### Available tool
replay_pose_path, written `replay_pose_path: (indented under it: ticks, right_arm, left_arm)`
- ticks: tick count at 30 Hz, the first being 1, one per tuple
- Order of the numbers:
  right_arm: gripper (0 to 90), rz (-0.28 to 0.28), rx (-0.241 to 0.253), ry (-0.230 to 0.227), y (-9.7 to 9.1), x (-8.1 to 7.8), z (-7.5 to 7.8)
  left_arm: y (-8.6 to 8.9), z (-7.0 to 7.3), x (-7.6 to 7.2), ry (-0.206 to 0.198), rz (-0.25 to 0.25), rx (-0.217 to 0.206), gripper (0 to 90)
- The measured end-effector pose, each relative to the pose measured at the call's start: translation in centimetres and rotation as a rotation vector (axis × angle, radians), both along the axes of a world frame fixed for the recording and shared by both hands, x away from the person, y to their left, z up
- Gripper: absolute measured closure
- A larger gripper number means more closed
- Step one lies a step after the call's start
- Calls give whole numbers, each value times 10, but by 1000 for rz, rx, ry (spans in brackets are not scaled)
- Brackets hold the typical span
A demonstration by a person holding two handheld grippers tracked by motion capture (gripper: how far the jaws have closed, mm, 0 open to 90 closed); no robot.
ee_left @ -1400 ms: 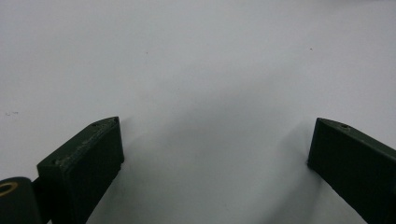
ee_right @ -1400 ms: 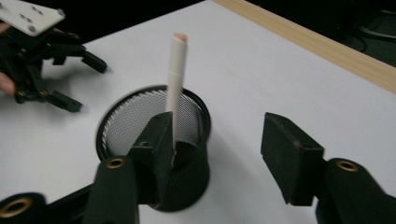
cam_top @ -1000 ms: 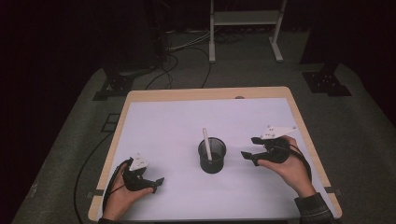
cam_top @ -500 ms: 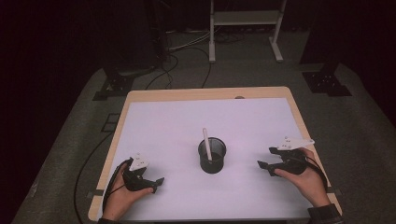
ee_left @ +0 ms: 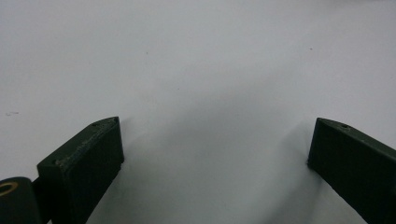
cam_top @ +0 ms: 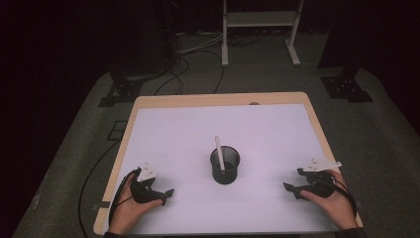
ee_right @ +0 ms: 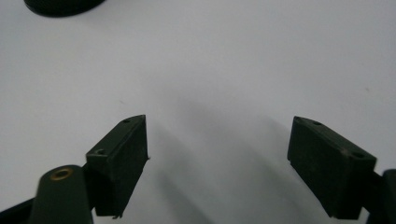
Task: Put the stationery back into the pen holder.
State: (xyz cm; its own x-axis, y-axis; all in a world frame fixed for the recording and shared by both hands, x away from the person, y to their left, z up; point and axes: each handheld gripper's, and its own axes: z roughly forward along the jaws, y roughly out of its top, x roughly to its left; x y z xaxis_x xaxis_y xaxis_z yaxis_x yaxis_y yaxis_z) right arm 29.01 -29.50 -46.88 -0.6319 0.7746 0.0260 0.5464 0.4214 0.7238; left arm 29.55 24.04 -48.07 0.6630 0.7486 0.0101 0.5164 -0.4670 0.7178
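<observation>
A black mesh cup [cam_top: 225, 167] stands upright in the middle of the white sheet, and a white stick [cam_top: 218, 150] leans inside it. My left gripper [cam_top: 167, 195] rests on the sheet near the front left, well left of the cup. In its own view the left gripper [ee_left: 217, 123] is open over bare sheet. My right gripper [cam_top: 293, 179] lies low at the front right, jaws turned toward the cup. Its jaws have just been opening, and in its own view the right gripper [ee_right: 218, 120] is open with nothing between the jaws. The cup's base [ee_right: 60, 5] shows at that view's top left.
The white sheet [cam_top: 257, 134] covers a wooden table [cam_top: 198, 100] whose edges lie close to both hands. Beyond the table, on the dark floor, are cables [cam_top: 195, 49], a white frame [cam_top: 260, 29] and black stand feet [cam_top: 346, 87].
My right gripper has moved right and toward the near edge, away from the cup, and sunk toward the sheet. Its jaws stand wider. The left gripper, cup and stick have not moved.
</observation>
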Motion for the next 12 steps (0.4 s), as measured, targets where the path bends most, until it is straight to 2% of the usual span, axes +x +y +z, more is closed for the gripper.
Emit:
replay_pose_path:
  ticks: [2,5,8,12]
  right_arm:
    - [174,-8,-20,-9,-1,-2,-3]
    - [167,-12,-42,5,-3,-2,-9]
    - [156,-17,-24,3,-4,-2,-12]
    - [145,-21,-1,-23,-6,-5,-15]
  left_arm:
    - [0,0,0,0,0,0,24]
    - [0,0,0,0,0,0,24]
    - [0,0,0,0,0,0,24]
    - [0,0,0,0,0,0,24]
